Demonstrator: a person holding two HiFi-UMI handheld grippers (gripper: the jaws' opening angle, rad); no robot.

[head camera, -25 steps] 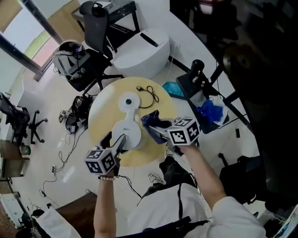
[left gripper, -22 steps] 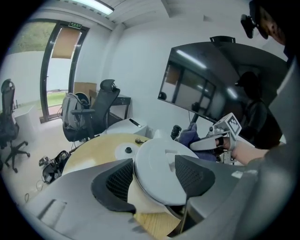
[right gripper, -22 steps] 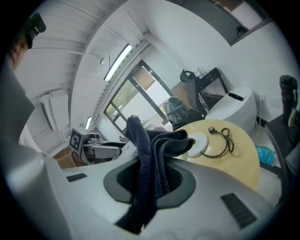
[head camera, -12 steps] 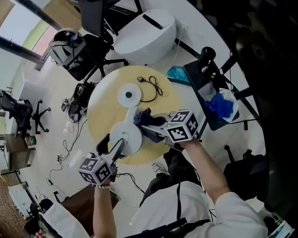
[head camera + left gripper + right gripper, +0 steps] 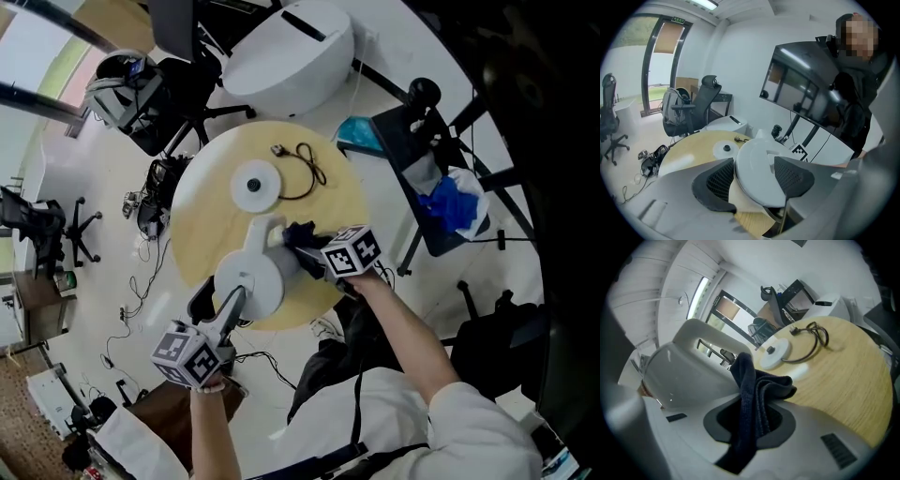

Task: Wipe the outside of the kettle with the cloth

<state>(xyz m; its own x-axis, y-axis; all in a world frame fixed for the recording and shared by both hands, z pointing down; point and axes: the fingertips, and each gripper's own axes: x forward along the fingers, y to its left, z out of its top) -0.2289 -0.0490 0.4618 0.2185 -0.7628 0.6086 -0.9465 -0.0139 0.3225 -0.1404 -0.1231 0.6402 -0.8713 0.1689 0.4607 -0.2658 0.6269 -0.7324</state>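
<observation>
A white kettle (image 5: 251,277) stands on the round wooden table (image 5: 202,202), near its front edge. My left gripper (image 5: 226,306) is shut on the kettle from the front; in the left gripper view its black pads (image 5: 718,180) clamp the kettle's white body (image 5: 757,176). My right gripper (image 5: 314,258) is shut on a dark blue cloth (image 5: 300,236), which presses against the kettle's right side. In the right gripper view the cloth (image 5: 752,392) hangs bunched between the jaws of that gripper (image 5: 750,420), right beside the kettle's wall (image 5: 684,378).
The kettle's round base (image 5: 253,185) with its black cord (image 5: 305,169) lies on the far half of the table. A large white rounded object (image 5: 286,61) and an office chair (image 5: 173,70) stand beyond. A black stand with a blue bag (image 5: 455,202) is at the right.
My right gripper has carried the cloth leftward until it lies against the kettle's side. The left gripper keeps its hold on the kettle.
</observation>
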